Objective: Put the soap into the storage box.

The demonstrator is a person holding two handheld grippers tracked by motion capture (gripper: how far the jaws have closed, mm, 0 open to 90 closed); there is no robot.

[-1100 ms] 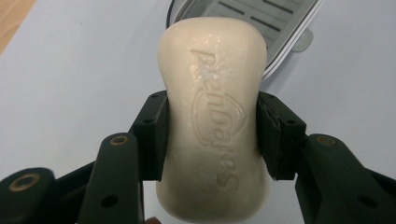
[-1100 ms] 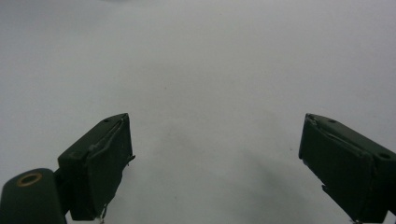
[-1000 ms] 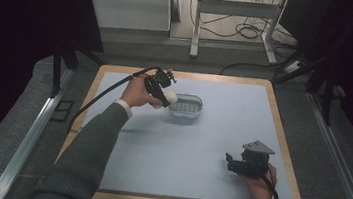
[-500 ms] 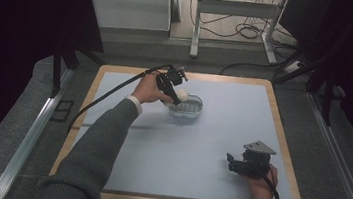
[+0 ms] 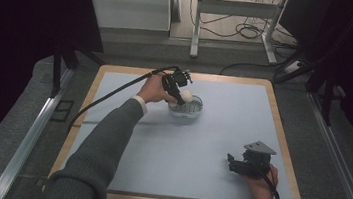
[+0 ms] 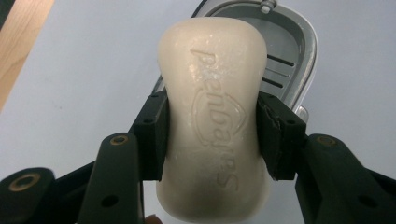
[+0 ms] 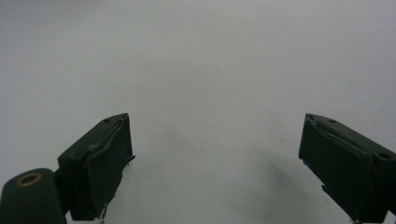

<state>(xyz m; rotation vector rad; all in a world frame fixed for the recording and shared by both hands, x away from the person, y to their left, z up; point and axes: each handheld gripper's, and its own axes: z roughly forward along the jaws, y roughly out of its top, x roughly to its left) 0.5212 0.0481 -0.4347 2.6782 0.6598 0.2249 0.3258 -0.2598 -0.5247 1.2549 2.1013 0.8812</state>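
A cream bar of soap (image 6: 214, 116) with raised lettering sits clamped between the two black jaws of my left gripper (image 6: 212, 135). Below and beyond it lies a grey soap dish (image 6: 292, 51) with slots in its floor. In the high view the left gripper (image 5: 181, 93) holds the soap (image 5: 186, 96) over the near-left rim of the dish (image 5: 187, 110), at the mat's far middle. My right gripper (image 5: 231, 162) rests low at the mat's near right, held by a hand. Its jaws (image 7: 215, 168) stand wide apart over bare mat with nothing between them.
A pale blue mat (image 5: 221, 135) covers a wooden-edged board (image 5: 288, 157). A black cable (image 5: 115, 92) trails from the left gripper to the left. Dark floor, metal rails and a table frame (image 5: 234, 15) lie beyond the board.
My left hand has carried the soap to the right and slightly down, from beside the dish to over its rim. The right gripper has stayed put.
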